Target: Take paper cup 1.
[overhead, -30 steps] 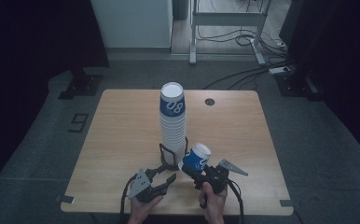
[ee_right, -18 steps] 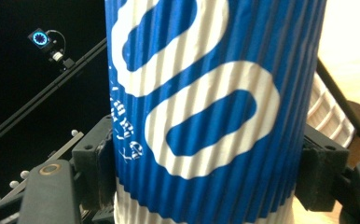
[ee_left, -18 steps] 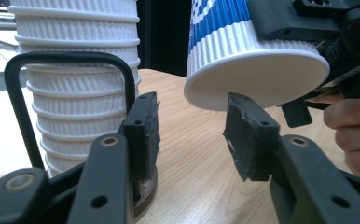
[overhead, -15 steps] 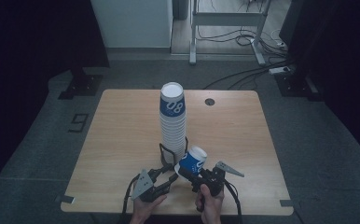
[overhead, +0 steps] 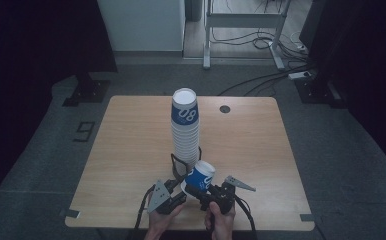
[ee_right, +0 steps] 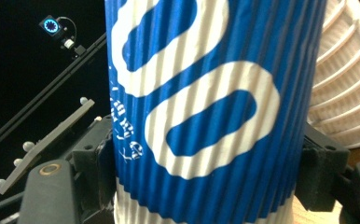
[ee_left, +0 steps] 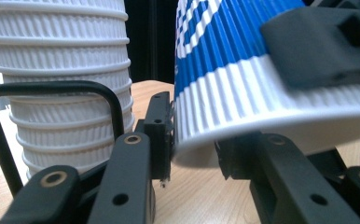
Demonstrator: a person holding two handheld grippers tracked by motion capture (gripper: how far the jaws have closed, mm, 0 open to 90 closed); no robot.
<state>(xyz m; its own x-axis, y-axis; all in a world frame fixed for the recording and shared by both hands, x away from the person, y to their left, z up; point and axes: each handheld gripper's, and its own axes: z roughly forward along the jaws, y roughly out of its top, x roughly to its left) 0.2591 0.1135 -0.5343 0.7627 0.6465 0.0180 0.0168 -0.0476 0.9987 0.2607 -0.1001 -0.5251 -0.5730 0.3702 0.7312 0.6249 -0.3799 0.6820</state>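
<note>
Hands are coming in over the near edge of the table (overhead: 131, 150), each holding a set of tongs. Right tongs (overhead: 203, 189) are sitting clamped on a blue-and-white ribbed paper cup (overhead: 199, 176), their jaws pressing its wall from both sides; in the right gripper view the cup (ee_right: 206, 107) is standing between those jaws, its large white lettering facing the camera. In the high view the cup is hanging tilted just above the table, near the front edge and a little right of centre, with its white end pointing up and away from the person.

Left tongs (overhead: 180, 186) are lying just beside it, aimed at the cup's lower white rim. In the left gripper view that rim (ee_left: 243, 135) is sitting between the two black jaws, which have just been closing around it; the left jaw's pad is touching the rim, while the contact on the other side is hidden under the rim, so I cannot tell whether the grip is complete.

Just behind the held cup, a tall stack of cups (overhead: 185, 125) is standing upright near the middle of the table, white ribbed rims below and a blue cup on top. Farther back, a small dark round hole (overhead: 224, 109) is showing in the tabletop.
</note>
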